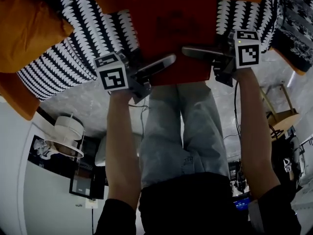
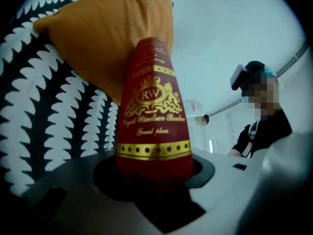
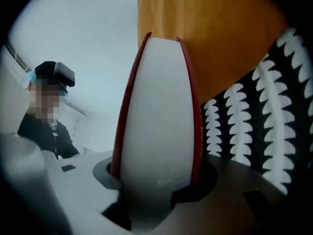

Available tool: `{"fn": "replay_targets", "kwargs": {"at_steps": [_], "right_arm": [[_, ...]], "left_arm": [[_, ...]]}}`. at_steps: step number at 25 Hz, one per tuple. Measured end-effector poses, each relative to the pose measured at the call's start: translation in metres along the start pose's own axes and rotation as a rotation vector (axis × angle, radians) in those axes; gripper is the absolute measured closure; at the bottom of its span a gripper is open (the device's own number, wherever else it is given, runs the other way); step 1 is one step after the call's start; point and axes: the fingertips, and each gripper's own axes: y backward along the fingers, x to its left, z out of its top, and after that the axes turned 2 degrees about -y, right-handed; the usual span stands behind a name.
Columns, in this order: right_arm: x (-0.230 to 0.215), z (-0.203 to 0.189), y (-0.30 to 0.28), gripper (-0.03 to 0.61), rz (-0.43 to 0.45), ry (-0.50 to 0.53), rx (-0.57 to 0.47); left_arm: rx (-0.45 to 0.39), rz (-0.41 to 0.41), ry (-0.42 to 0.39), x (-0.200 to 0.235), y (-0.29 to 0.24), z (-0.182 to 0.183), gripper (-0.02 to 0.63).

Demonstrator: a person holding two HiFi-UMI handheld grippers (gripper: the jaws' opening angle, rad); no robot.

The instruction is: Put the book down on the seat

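**Red book gripped at both ends over the seat**

Head view: the left gripper (image 1: pixel 164 62) and the right gripper (image 1: pixel 195 52) each grasp the red book (image 1: pixel 171 28), which is in front of the black-and-white seat (image 1: pixel 83 38), beside an orange cushion (image 1: pixel 29 28). I cannot tell if the book touches the seat.
Left gripper view: the jaws clamp the gold-printed spine (image 2: pixel 154 111).
Right gripper view: the jaws clamp the white page edge (image 3: pixel 156 111)
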Motion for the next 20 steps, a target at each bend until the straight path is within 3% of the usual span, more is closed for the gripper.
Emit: {"fn": "replay_targets", "kwargs": {"at_steps": [11,15,20], "right_arm": [[-0.056,0.006,-0.014,0.322,-0.007,0.116,-0.027],[-0.058,0.003,-0.013,0.316,0.028,0.13,-0.014],[-0.054,0.003,-0.018,0.327,0.098,0.109,0.0]], "left_arm": [[0.071,0.061,-0.104,0.059,-0.001,0.003,0.365],[0.082,0.026,-0.061,0.061,-0.001,0.0,0.344],[-0.005,-0.014,-0.038,0.054,0.016,0.01,0.342]]}}
